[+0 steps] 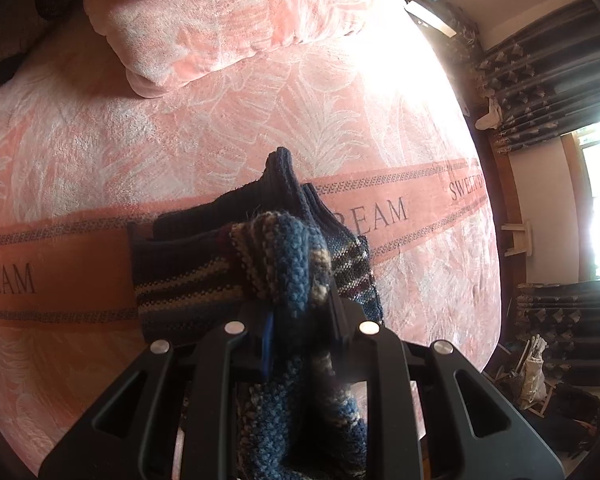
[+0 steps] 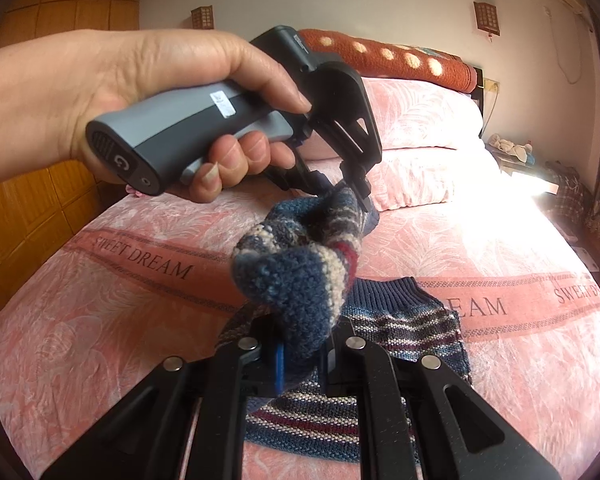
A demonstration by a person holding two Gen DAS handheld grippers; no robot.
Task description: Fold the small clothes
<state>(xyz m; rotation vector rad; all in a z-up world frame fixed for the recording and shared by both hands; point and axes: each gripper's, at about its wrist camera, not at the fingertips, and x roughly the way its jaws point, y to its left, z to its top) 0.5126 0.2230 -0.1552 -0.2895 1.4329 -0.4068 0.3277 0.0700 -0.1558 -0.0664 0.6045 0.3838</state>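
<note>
With both the left gripper (image 2: 346,190) and right gripper (image 2: 300,354) clamped on the lifted hem of the striped knit sweater (image 2: 380,320), fold apparently mid-way; next, carry it toward the bed's (image 2: 100,340) headboard edge, onto the collar.

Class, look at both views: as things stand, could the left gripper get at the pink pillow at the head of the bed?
Probably not right now. The left gripper is shut on the sweater, so it is occupied. The blanket up to the pillow lies bare, though.

Pink bed (image 2: 120,320) bears pillows (image 2: 420,120), perhaps a striped sweater (image 2: 412,328).
</note>
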